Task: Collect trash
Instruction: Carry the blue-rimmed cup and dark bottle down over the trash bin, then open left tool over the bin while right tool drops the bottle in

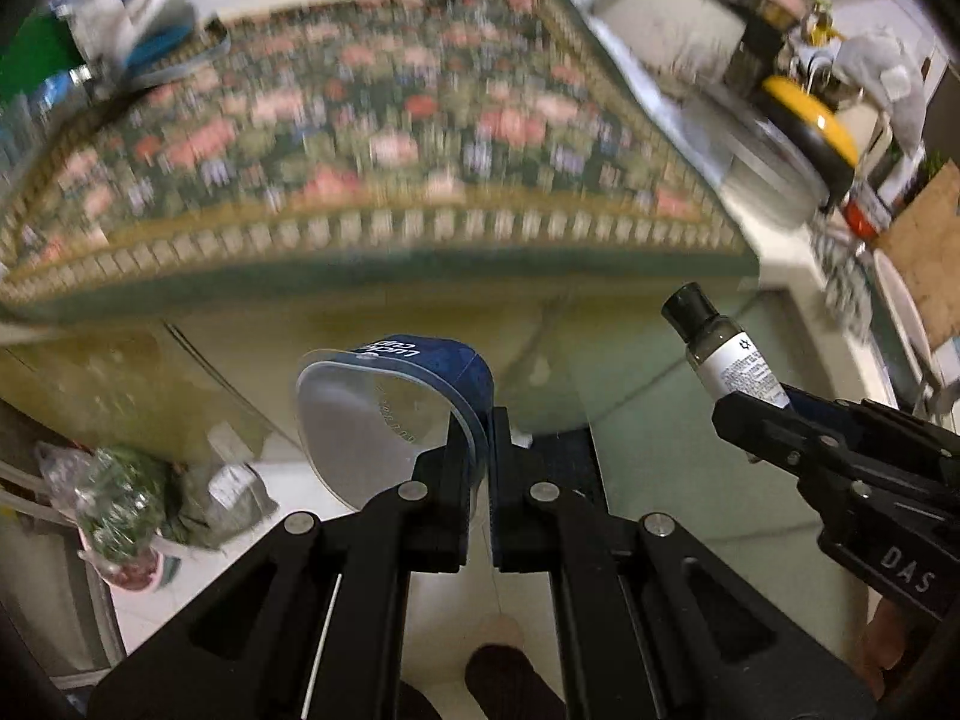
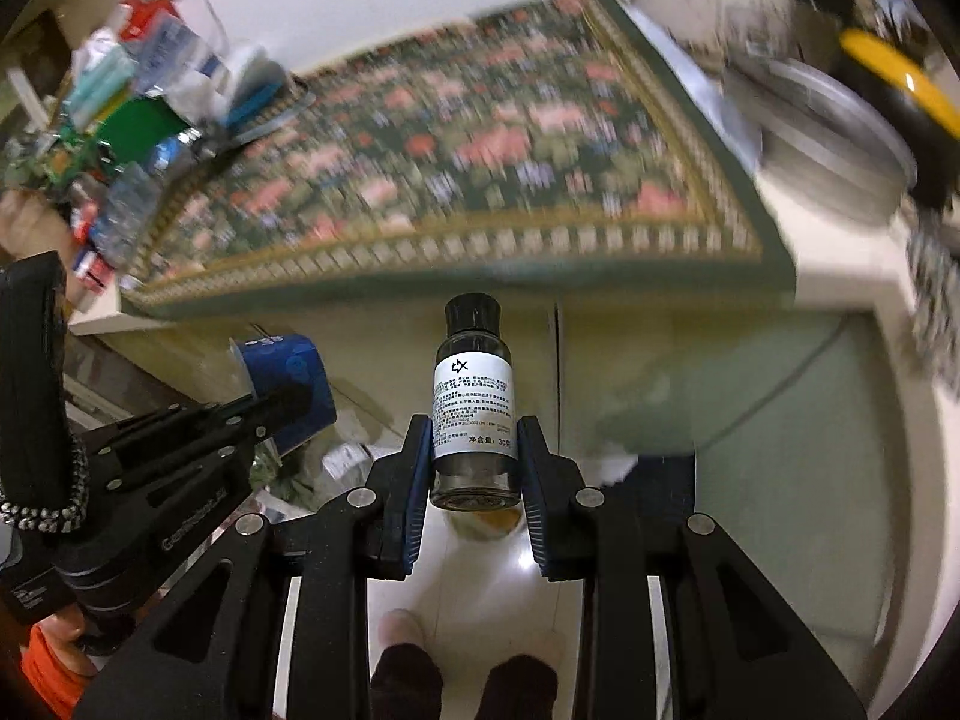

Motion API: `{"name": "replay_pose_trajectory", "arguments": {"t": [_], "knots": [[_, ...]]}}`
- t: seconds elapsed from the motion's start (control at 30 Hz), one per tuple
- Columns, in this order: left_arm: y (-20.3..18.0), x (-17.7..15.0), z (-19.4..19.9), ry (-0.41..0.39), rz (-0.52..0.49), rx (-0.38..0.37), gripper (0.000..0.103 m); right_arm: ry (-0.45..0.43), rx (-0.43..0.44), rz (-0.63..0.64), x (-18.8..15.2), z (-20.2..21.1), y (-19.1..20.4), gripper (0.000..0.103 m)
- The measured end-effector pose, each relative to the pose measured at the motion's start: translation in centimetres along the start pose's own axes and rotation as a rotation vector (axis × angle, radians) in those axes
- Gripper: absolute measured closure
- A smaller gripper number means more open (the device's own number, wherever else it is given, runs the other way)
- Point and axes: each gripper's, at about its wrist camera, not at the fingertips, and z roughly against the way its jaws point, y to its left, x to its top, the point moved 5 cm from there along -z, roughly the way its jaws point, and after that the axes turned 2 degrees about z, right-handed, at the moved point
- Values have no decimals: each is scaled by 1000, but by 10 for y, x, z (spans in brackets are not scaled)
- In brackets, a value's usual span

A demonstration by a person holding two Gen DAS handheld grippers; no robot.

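My left gripper [image 1: 483,438] is shut on the rim of a blue plastic cup [image 1: 414,396] with a clear inside, held out in front of the table edge. The same cup [image 2: 294,384] shows at the left of the right wrist view, in the left gripper [image 2: 282,402]. My right gripper [image 2: 474,456] is shut on a small bottle [image 2: 474,414] with a black cap and a white label, held upright between the blue pads. That bottle [image 1: 729,354] and the right gripper [image 1: 756,414] appear at the right of the left wrist view. Both grippers point down over the floor.
A table with a flowered cloth [image 1: 372,138] fills the upper part of both views, with a pile of packets [image 2: 132,108] at its far left. A plastic bag of rubbish [image 1: 126,510] lies on the tiled floor at the left. A person's feet [image 2: 462,660] are below. A yellow-and-black object [image 1: 810,126] stands at the right.
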Motion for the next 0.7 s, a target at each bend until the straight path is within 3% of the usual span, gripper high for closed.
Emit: {"name": "replay_pose_trajectory", "arguments": {"t": [0.17, 0.37, 0.53, 0.7], "knots": [[24, -39, -60, 65, -35, -27, 100, 71, -33, -74, -45, -66, -10, 77], [68, -85, -142, 108, -42, 5, 100, 131, -69, -130, -95, -161, -21, 77], [112, -124, -211, 159, 38, 26, 100, 239, -5, -115, -131, -250, -22, 77], [139, -150, -253, 182, 71, 16, 100, 263, 35, -48, -152, -306, -15, 77]]}}
